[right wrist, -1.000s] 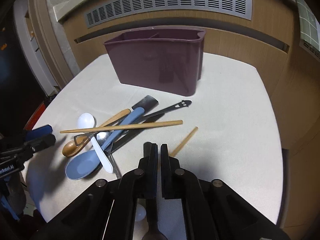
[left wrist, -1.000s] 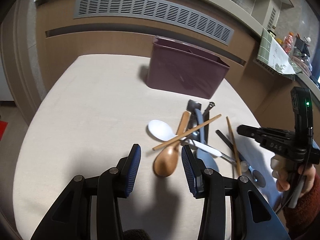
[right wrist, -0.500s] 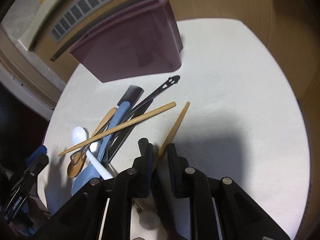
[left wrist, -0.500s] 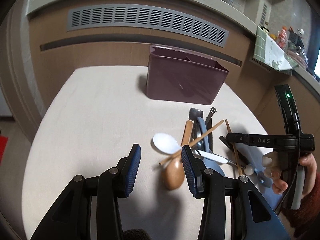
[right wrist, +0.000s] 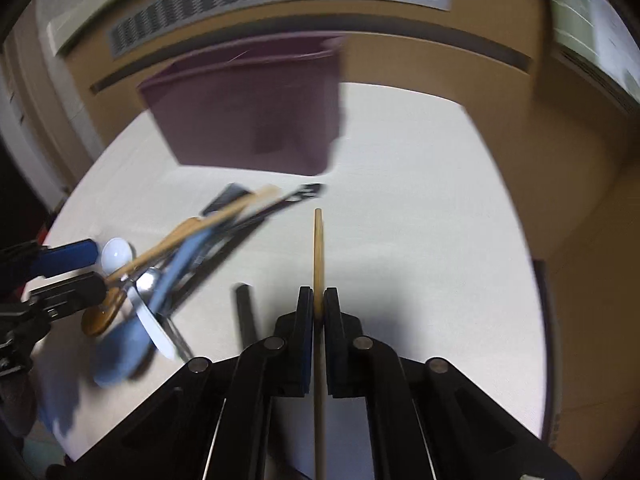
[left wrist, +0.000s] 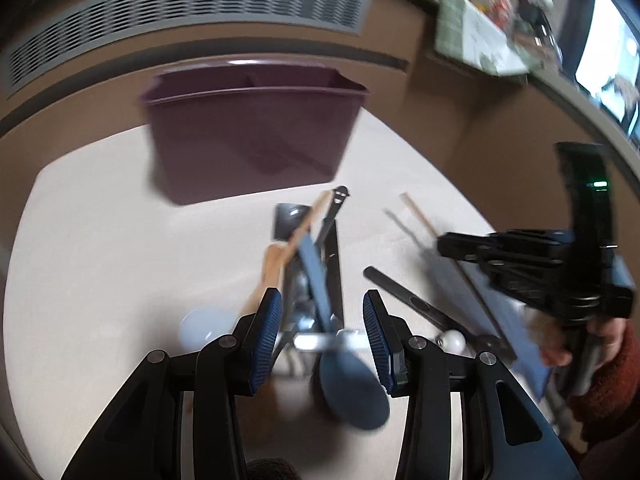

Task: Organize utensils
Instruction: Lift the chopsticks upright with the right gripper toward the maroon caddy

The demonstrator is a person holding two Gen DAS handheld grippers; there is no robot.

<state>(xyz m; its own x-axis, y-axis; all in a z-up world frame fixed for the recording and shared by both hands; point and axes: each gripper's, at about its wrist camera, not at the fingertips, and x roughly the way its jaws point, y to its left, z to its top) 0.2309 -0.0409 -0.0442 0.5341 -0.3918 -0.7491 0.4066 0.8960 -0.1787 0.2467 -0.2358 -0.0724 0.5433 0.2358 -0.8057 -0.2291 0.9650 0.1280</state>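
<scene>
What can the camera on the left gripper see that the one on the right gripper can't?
Only the left view shows the right gripper from outside, the person's hand in a red sleeve gripping it, and a cluttered shelf far right.

Only the right view shows a wooden chopstick clamped between the right gripper's fingers, and the left gripper from outside.

Both show the purple bin, the cream table, the utensil pile with its blue spoon, and the wall vent.
</scene>
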